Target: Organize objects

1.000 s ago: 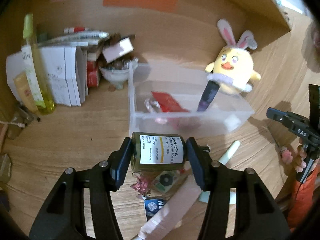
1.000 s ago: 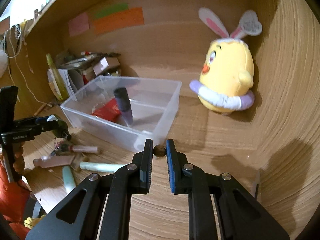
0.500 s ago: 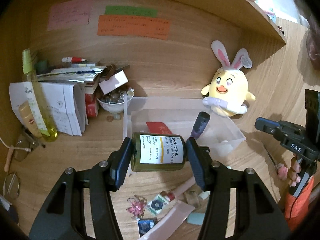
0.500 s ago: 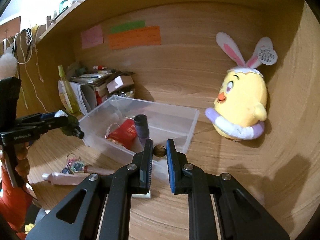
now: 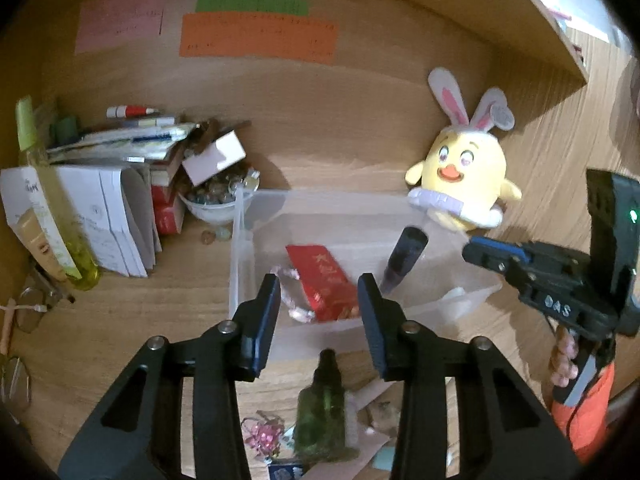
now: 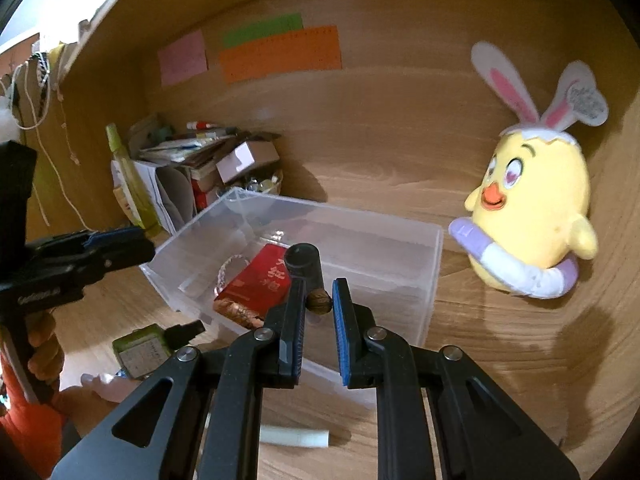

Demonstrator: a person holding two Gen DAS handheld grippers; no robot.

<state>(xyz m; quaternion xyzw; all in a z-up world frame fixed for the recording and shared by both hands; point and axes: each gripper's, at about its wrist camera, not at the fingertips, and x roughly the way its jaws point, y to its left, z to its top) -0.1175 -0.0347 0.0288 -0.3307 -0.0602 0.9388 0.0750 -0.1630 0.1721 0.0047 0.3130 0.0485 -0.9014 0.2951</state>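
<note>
The left gripper (image 5: 318,294) has its 2 fingers spread apart, empty; the green bottle (image 5: 322,412) lies below and behind them among clutter on the desk (image 5: 120,320), just outside the clear bin (image 5: 240,264). The right gripper (image 6: 319,300) pinches a small brown nut (image 6: 319,303) over the bin's near wall

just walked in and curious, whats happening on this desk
A person with a gripper in each hand is tidying small items into a clear plastic bin. The right gripper pinches a small brown bead over the bin. The left gripper is open with nothing between its fingers; a green pump bottle lies outside the bin among the clutter.
</note>
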